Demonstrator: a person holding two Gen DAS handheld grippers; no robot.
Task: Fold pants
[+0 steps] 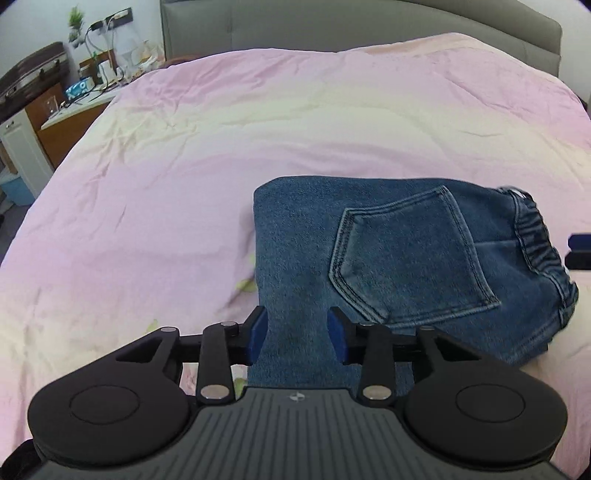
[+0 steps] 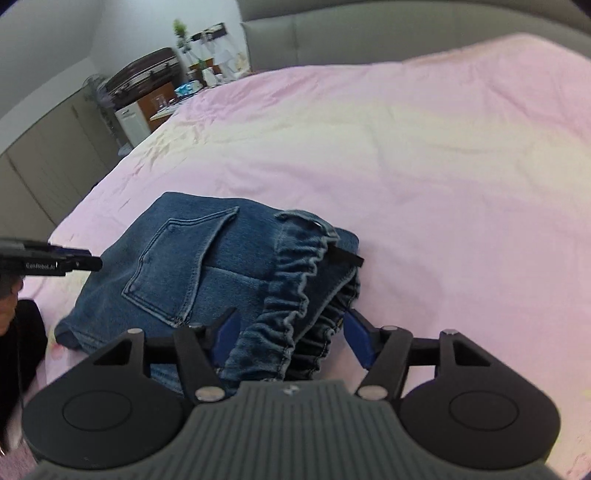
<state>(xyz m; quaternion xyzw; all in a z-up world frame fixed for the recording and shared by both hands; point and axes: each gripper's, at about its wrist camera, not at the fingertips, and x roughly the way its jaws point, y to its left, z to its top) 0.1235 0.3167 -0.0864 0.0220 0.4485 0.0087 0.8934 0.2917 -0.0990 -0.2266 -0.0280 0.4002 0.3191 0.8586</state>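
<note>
Blue denim pants (image 1: 399, 258) lie folded into a compact stack on the pink bedspread (image 1: 221, 166), back pocket (image 1: 406, 254) facing up. My left gripper (image 1: 298, 330) hovers over the stack's near left edge, jaws open, the blue pads clear of the denim beneath them. In the right wrist view the pants (image 2: 192, 266) sit at the lower left. Their gathered elastic waistband (image 2: 295, 295) bunches up between the spread jaws of my right gripper (image 2: 291, 334), and no pad visibly presses on it. The left gripper (image 2: 88, 258) juts in from the left edge, and the right gripper's tip (image 1: 578, 251) shows beside the waistband.
A grey padded headboard (image 1: 369, 26) runs along the far side of the bed. Left of the bed stand a cluttered nightstand (image 1: 77, 110), a dark suitcase (image 1: 33, 74) and a white cabinet (image 2: 131, 122). A person's dark sleeve (image 2: 22, 343) shows at the lower left.
</note>
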